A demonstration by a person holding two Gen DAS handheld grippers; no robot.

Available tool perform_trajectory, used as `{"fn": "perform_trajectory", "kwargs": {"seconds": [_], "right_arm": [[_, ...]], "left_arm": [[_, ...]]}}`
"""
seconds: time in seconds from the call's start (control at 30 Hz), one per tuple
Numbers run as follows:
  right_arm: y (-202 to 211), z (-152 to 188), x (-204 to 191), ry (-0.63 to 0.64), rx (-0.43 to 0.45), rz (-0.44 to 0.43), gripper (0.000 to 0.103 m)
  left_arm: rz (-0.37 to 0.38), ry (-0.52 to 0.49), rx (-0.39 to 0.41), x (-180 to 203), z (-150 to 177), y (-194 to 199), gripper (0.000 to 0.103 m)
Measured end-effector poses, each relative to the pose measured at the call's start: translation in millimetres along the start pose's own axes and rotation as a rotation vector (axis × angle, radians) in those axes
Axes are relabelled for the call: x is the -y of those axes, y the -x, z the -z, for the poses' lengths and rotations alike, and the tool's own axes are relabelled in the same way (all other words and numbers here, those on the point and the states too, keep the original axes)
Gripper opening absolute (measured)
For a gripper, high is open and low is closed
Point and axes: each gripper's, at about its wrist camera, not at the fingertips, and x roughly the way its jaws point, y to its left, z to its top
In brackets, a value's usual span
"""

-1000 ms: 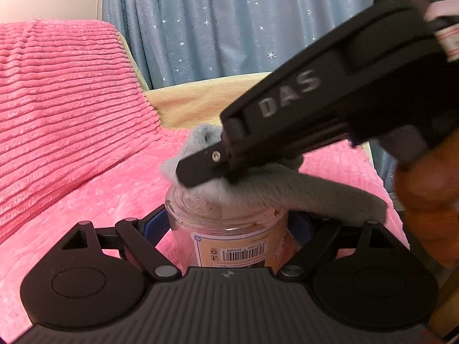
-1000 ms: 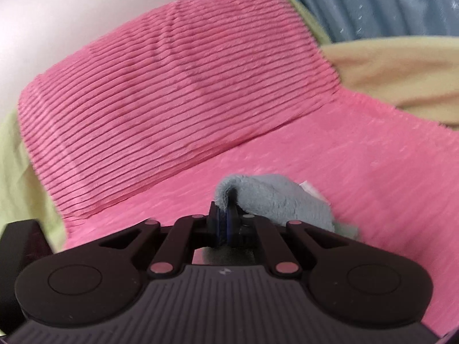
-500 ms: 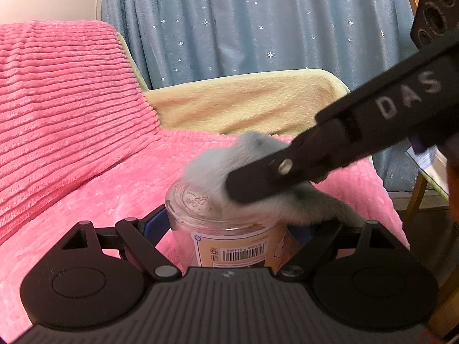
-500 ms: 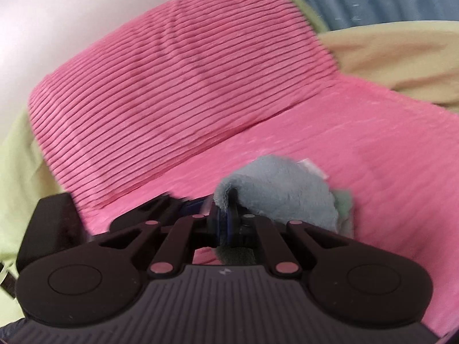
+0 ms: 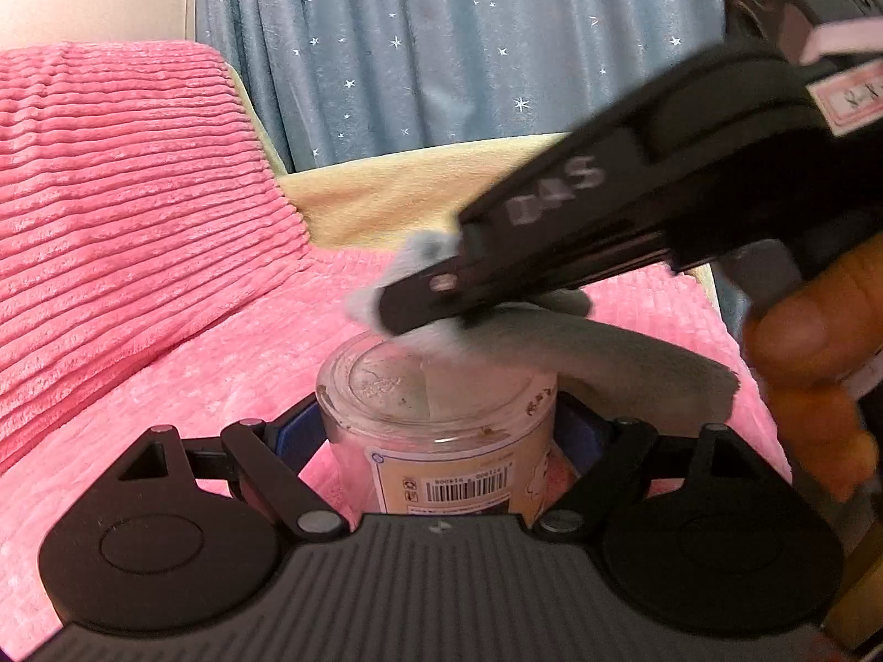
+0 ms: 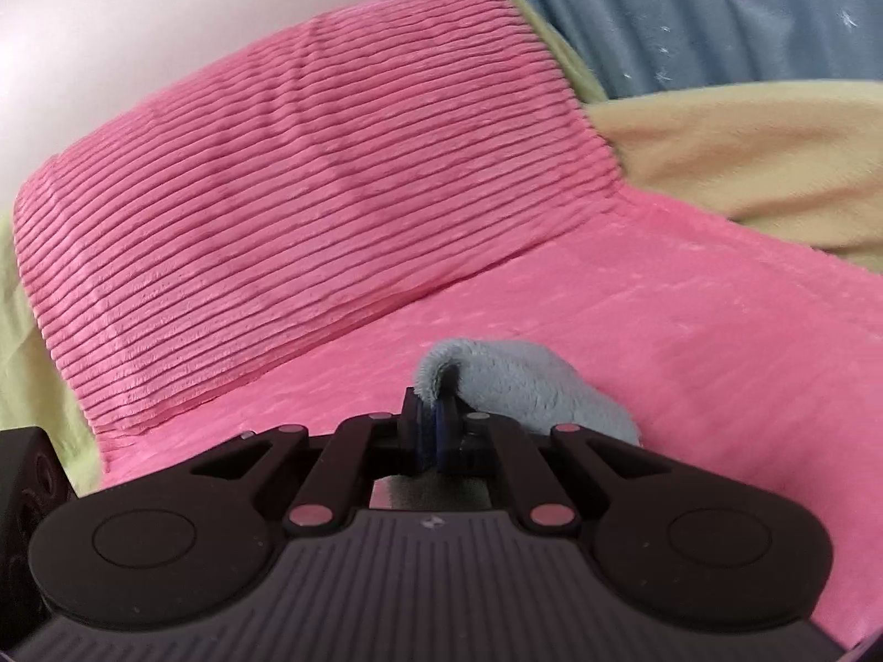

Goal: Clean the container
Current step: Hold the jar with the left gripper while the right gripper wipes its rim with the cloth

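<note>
1. the left gripper (image 5: 441, 430) has its fingers closed on the sides of the jar (image 5: 441, 419), holding it upright over the pink blanket (image 5: 165, 375).
2. the right gripper (image 6: 436, 430) is pinched tight on a grey cloth (image 6: 524, 386).
3. from the left view, that cloth (image 5: 579, 347) lies across the jar's top at its right edge, so the wiping hand reaches in from the right and above; crumbs show on the rim.

Left wrist view looks close along its fingers at the jar (image 5: 441, 414); right wrist view faces the pink cushion (image 6: 309, 176) at 11 o'clock; both share the cloth (image 6: 524, 386)
</note>
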Motion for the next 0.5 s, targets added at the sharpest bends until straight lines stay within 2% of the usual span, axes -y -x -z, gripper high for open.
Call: {"fn": "perform_trajectory", "kwargs": {"seconds": [0.1, 0.2, 0.43, 0.5], "right_arm": [[14, 4, 5, -0.023, -0.012, 0.0, 0.001], [21, 9, 3, -0.07, -0.037, -0.051, 0.002], [1, 8, -20, -0.018, -0.049, -0.094, 0.001], [-9, 5, -21, -0.011, -0.039, -0.085, 0.001]], "left_arm": [[0.0, -0.003, -0.001, 0, 0, 0, 0.086], [-0.001, -0.001, -0.002, 0, 0, 0, 0.086], [-0.005, 0.003, -0.002, 0, 0, 0, 0.086], [0.026, -0.006, 0.002, -25, 1, -1, 0.086]]}}
